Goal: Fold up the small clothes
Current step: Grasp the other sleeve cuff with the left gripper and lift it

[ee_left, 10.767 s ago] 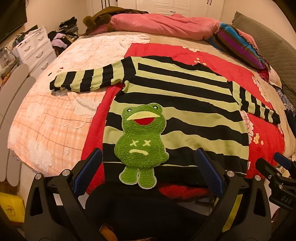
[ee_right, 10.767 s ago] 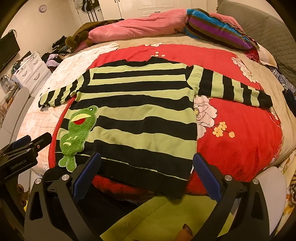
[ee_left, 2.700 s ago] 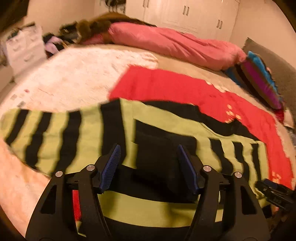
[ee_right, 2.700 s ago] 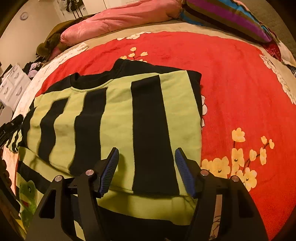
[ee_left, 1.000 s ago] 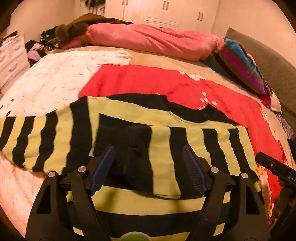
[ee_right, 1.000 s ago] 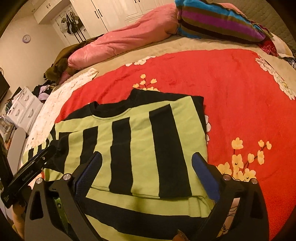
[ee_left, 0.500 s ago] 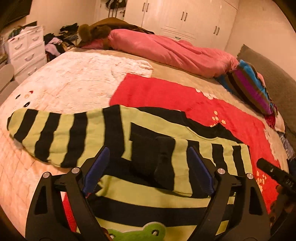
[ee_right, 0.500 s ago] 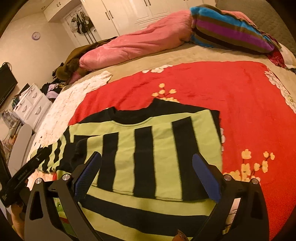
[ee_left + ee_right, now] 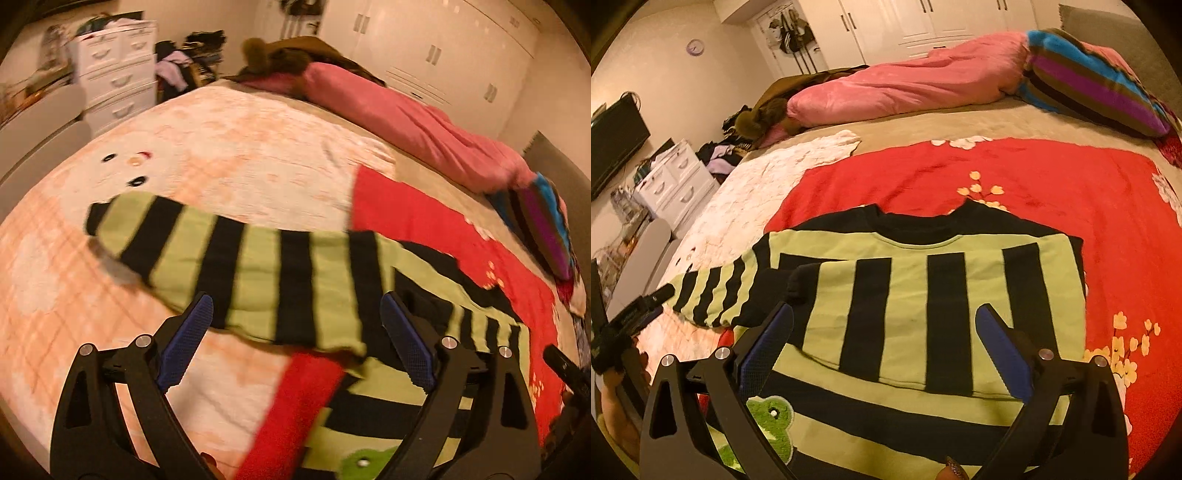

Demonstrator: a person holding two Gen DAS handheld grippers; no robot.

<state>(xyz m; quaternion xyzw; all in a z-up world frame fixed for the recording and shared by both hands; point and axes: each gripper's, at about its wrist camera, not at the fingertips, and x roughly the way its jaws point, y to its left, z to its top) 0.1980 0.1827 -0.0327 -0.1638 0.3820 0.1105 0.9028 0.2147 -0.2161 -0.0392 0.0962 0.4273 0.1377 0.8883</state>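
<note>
Sweater (image 9: 923, 314) flat on bed (image 9: 1052, 192), one sleeve folded across chest; other sleeve (image 9: 229, 266) outstretched, likely next fold. Left tool (image 9: 295, 347) above it, blades apart, empty; right tool (image 9: 886, 343) likewise apart, empty.

Striped sweater (image 9: 923, 314) lies on red blanket (image 9: 1052, 192); one sleeve folded across.

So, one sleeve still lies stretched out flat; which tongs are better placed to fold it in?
Probably the left tongs. They are open and point straight at the outstretched sleeve, which lies just ahead of them. The right tongs, also open, hang over the sleeve that is already folded across the sweater.
</note>
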